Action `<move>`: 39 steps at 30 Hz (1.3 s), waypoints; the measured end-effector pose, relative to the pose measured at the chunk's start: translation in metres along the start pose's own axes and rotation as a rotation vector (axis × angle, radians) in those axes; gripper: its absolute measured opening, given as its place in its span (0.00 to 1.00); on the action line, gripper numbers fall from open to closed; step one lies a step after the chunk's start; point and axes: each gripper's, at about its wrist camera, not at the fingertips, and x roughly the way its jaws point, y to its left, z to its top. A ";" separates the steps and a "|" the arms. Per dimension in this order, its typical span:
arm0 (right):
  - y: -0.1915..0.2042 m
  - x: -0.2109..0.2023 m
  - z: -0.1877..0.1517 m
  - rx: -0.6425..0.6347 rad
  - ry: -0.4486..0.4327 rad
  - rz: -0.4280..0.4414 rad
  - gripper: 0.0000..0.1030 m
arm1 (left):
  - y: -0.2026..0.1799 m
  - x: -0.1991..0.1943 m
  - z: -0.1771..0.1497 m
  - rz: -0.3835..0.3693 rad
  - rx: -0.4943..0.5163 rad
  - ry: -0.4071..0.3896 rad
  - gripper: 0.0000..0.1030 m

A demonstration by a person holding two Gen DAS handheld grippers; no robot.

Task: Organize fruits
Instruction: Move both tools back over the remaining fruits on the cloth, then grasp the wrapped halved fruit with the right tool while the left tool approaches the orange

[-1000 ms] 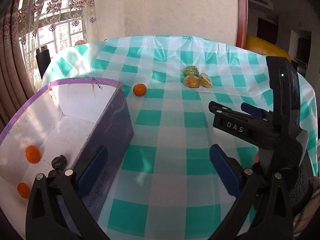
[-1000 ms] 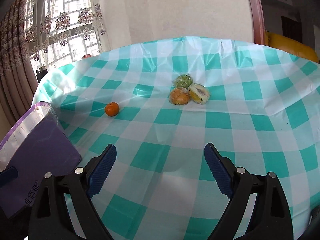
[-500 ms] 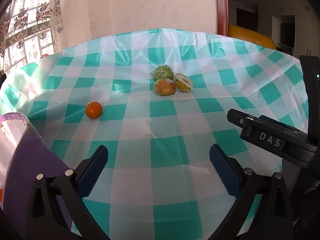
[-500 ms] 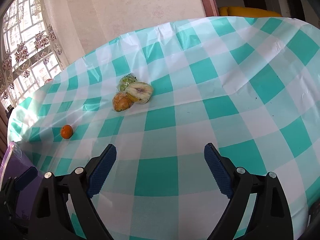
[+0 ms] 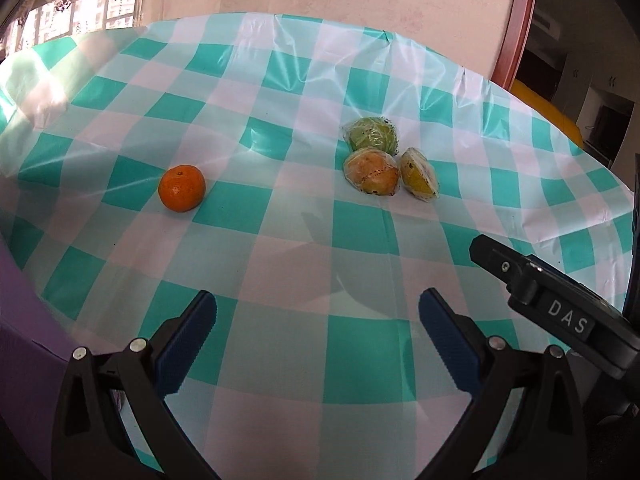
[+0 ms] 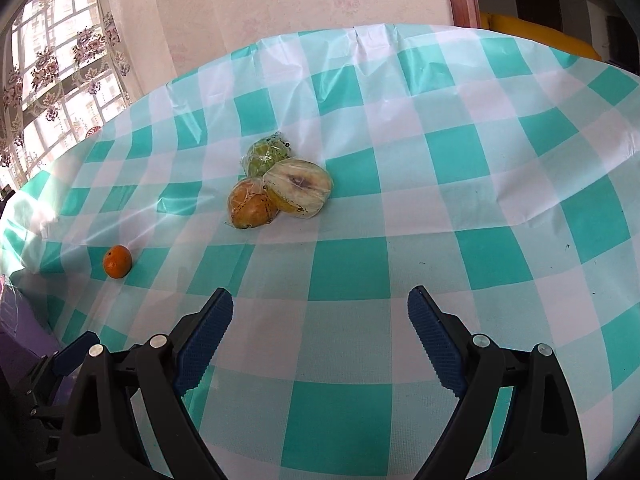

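Three wrapped fruits (image 5: 378, 160) are clustered touching on the bench (image 5: 280, 260), a mandarin (image 5: 182, 188) is set well apart to their left.

Loose tangerine (image 5: 182, 188) on cloth; three plastic-wrapped fruits (image 5: 372, 171) clustered touching, well apart.

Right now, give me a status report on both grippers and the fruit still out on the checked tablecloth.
Left gripper open, empty. Right gripper open, empty. Small round orange mandarin alone on cloth; three plastic-wrapped fruits clustered, touching. Nothing in the way.
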 end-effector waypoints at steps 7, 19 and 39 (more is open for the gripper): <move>-0.003 0.039 0.032 0.024 0.027 0.040 0.84 | 0.023 0.017 0.021 0.061 -0.138 -0.020 0.98; -0.004 0.101 0.071 0.104 0.119 0.128 0.84 | 0.026 0.033 0.040 0.155 -0.176 -0.039 0.98; -0.012 0.103 0.073 0.164 0.086 0.196 0.59 | 0.086 0.047 0.061 0.263 -0.469 -0.081 0.98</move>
